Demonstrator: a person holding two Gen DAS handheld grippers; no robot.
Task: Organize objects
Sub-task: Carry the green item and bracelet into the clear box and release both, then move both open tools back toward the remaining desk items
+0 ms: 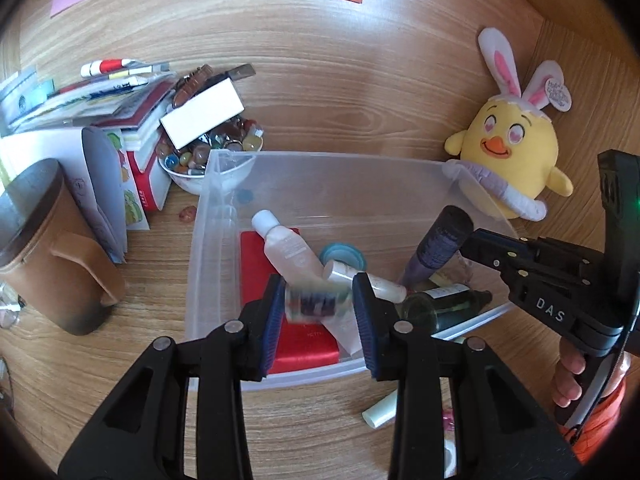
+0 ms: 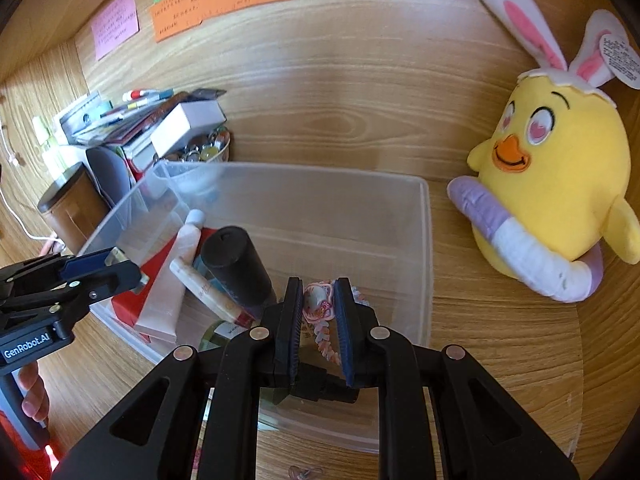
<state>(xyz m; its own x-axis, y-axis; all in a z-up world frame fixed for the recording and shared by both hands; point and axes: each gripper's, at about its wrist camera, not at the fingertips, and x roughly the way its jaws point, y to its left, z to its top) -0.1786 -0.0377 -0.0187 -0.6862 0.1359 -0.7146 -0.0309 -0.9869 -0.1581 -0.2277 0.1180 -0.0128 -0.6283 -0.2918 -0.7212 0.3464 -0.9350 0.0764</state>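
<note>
A clear plastic bin (image 1: 320, 156) (image 2: 296, 168) stands on the wooden table. Inside lie a red box (image 1: 256, 264), a white bottle (image 1: 286, 248), a teal lid (image 1: 344, 254), a cream tube (image 2: 204, 288), a dark purple bottle (image 1: 440, 244) (image 2: 236, 268) and a dark green bottle (image 1: 452, 304). My left gripper (image 1: 319, 292) (image 2: 120, 264) hovers over the bin's near left part, shut on a small dark-labelled bottle (image 1: 316, 304). My right gripper (image 2: 319, 288) (image 1: 472, 240) hangs over the bin's right part, shut on a pink hair ornament with a pastel braided band (image 2: 320, 308).
A yellow chick plush with bunny ears (image 1: 504, 140) (image 2: 560, 160) sits right of the bin. To the left are a brown lidded cup (image 1: 52, 248), a bowl of beads (image 1: 208, 152) and stacked books and boxes (image 1: 120, 96). A pale tube (image 1: 380, 412) lies before the bin.
</note>
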